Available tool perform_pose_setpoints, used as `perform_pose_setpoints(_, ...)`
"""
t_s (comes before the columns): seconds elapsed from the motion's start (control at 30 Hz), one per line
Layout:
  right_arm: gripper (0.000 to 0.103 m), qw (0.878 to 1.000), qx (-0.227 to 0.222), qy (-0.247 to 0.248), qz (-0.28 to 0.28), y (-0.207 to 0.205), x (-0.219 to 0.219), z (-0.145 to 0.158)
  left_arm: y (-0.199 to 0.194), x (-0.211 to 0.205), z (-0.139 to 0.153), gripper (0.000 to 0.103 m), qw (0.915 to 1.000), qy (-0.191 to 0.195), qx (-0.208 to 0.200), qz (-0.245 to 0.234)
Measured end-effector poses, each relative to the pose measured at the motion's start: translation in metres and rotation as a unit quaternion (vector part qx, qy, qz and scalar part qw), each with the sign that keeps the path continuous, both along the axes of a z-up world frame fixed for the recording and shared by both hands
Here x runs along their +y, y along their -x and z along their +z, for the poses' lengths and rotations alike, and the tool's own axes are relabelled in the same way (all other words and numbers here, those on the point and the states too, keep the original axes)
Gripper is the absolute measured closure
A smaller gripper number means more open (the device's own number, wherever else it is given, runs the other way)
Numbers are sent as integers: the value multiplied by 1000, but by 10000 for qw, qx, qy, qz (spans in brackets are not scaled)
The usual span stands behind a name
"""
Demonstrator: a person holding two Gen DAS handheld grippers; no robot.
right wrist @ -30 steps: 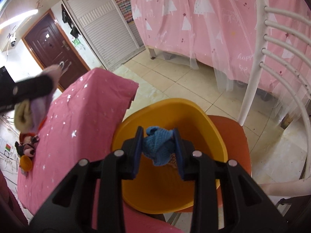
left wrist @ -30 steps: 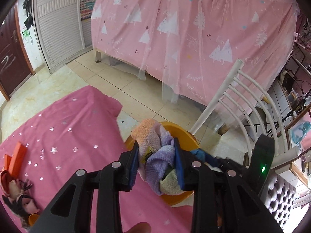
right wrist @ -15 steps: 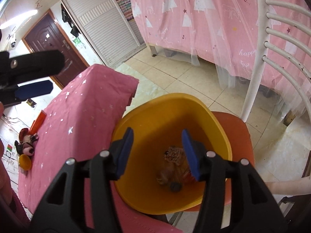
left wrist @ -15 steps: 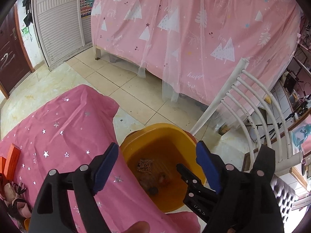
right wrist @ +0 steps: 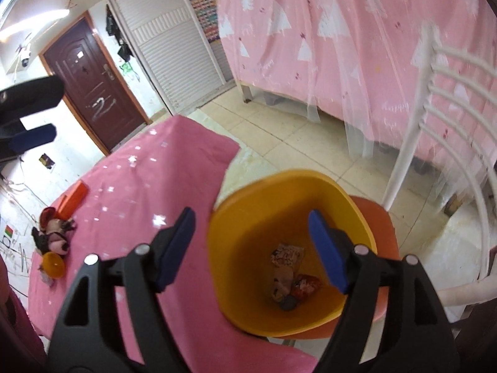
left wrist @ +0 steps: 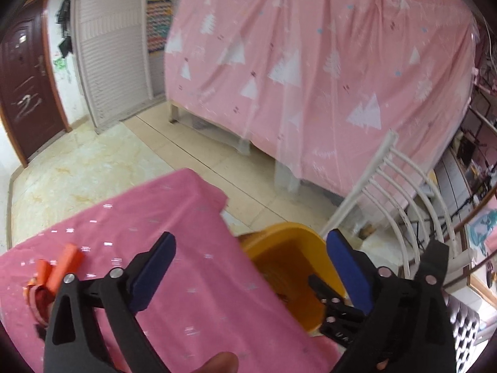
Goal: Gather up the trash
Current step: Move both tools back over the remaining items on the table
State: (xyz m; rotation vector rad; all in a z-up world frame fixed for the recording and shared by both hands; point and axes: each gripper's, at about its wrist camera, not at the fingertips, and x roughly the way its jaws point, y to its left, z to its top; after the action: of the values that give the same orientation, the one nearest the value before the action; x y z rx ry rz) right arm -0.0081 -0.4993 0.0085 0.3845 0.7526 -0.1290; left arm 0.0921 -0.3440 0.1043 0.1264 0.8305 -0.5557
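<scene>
A yellow bin sits on an orange chair seat, just right of a table under a pink starred cloth. At the bottom of the bin lies the trash: a patterned wrapper, a reddish piece and a small dark lump, close together.

The right gripper hangs above the bin's mouth. Its jaws have just been opening and now stand apart with nothing between them; the trash lies below and slightly right of the gap, nearer the right blue pad.

The left gripper is over the cloth's right edge. Its jaws have also just been opening and stand very wide, empty. From its view the bin shows between the pads, toward the right one, with the trash hidden.

On the far left of the table lie an orange block, a small doll-like toy and a little orange cup. A white chair back rises at right, a pink curtain beyond.
</scene>
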Motion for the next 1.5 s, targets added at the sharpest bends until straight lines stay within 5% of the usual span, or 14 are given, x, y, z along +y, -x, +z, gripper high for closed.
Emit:
perform_pose_setpoints(0.47, 23, 9938, -16, 502, 991, -46, 135, 40, -11, 166, 26, 10, 9971, 199, -184, 706)
perform_pose_setpoints(0.87, 23, 9748, -2, 734, 2106, -81, 244, 44, -51, 313, 5, 9, 9842, 53, 173, 1759)
perform_pose_setpoints(1.1, 23, 9696, 50, 663, 2353, -95, 271, 41, -64, 342, -21, 9, 9815, 118, 431, 1859)
perform_pose_setpoints(1.5, 15, 9586, 38, 506, 2801, -73, 293, 37, -69, 334, -58, 9, 9780, 528, 999, 1755)
